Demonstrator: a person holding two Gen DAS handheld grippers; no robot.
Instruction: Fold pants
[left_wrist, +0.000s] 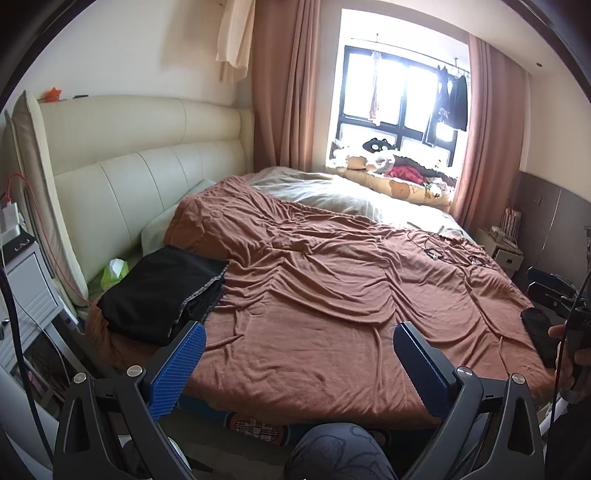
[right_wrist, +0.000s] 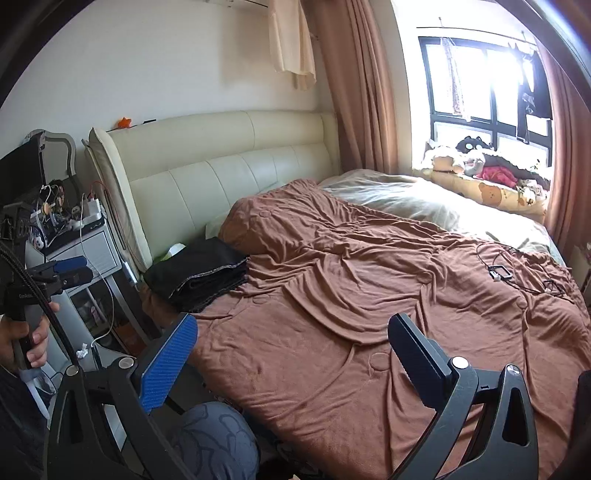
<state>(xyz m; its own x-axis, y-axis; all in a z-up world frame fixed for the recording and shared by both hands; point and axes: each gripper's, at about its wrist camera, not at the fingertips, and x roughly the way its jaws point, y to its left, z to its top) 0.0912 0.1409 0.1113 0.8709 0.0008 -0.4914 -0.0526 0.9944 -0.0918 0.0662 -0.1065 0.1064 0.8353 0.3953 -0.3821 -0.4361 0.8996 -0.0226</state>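
Here, one pair of black pants (left_wrist: 162, 291) is lying folded in a flat stack at the near corner of the bed on the headboard side, resting on the brown blanket (left_wrist: 332, 295). A grey seam edge is being shown along its side in both views. Neither pair of tongs is touching it.

The left gripper (left_wrist: 299, 354) is being held above the foot of the bed with its two fingers spread wide and nothing between them. The right gripper (right_wrist: 291, 347) is being held the same way, fingers wide apart and empty. Blue pads are facing inward on the fingers of both.

Just beside the pants, against the cream headboard (left_wrist: 147, 155), one green tissue box (left_wrist: 114, 271) is standing with a white tissue poking out; only a sliver of it is being shown in the right wrist view. One tangle of thin cable (right_wrist: 517, 266) is lying on the blanket far from the pants.

In the left wrist view alone, a dark flat object (left_wrist: 539, 339) is seen at the bed's far edge. In the right wrist view alone, a cluttered nightstand (right_wrist: 85, 243) is shown in full, and a hand (right_wrist: 22, 332) is seen gripping the other handle. A patterned knee (right_wrist: 218, 439) is showing low in both views.
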